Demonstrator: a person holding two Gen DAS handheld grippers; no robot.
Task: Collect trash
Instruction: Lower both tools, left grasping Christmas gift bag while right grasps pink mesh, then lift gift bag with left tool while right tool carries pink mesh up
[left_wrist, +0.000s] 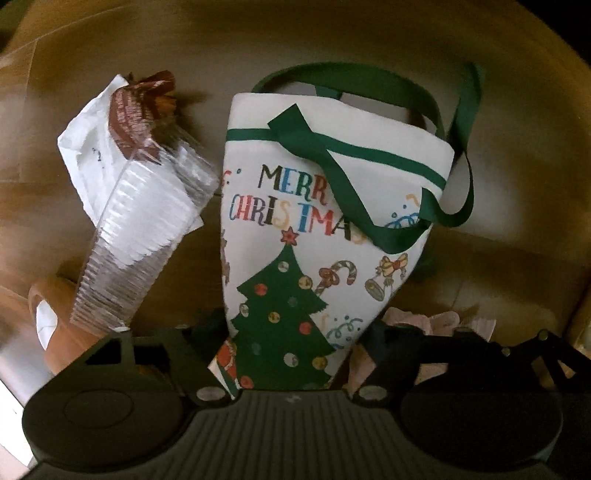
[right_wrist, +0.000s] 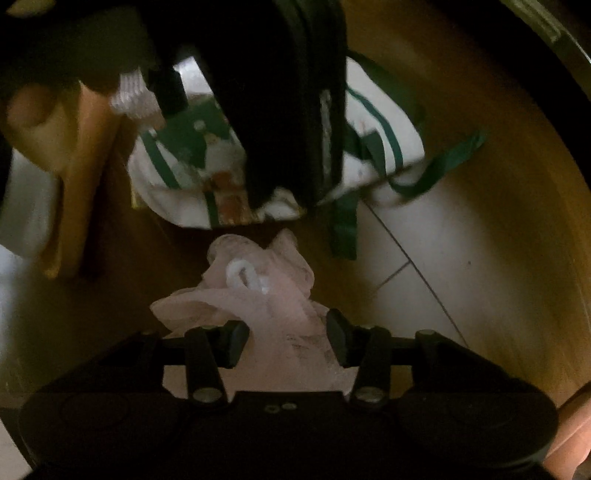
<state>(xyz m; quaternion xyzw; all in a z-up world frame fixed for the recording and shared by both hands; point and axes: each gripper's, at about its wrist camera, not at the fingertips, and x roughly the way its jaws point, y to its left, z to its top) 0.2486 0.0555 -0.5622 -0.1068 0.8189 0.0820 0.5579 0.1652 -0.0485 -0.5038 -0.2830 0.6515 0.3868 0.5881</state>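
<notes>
A white "Merry Christmas" tote bag (left_wrist: 314, 206) with green handles lies on the wooden table, and my left gripper (left_wrist: 291, 332) is shut on its lower end. The bag also shows in the right wrist view (right_wrist: 177, 173), partly hidden by the dark left gripper body. Left of the bag lie a clear ribbed plastic tray (left_wrist: 136, 236), a white paper wrapper (left_wrist: 88, 151) and a brown wrapper (left_wrist: 136, 107). My right gripper (right_wrist: 288, 338) is shut on a crumpled pink plastic bag (right_wrist: 258, 291), which has a white ring on it, just in front of the tote.
A roll of brown tape (left_wrist: 48, 314) sits at the near left beside the tray. The wooden table (left_wrist: 498, 155) curves away to the right, with pale floor tiles (right_wrist: 424, 258) below its edge. A tan cardboard piece (right_wrist: 85, 155) stands at the left.
</notes>
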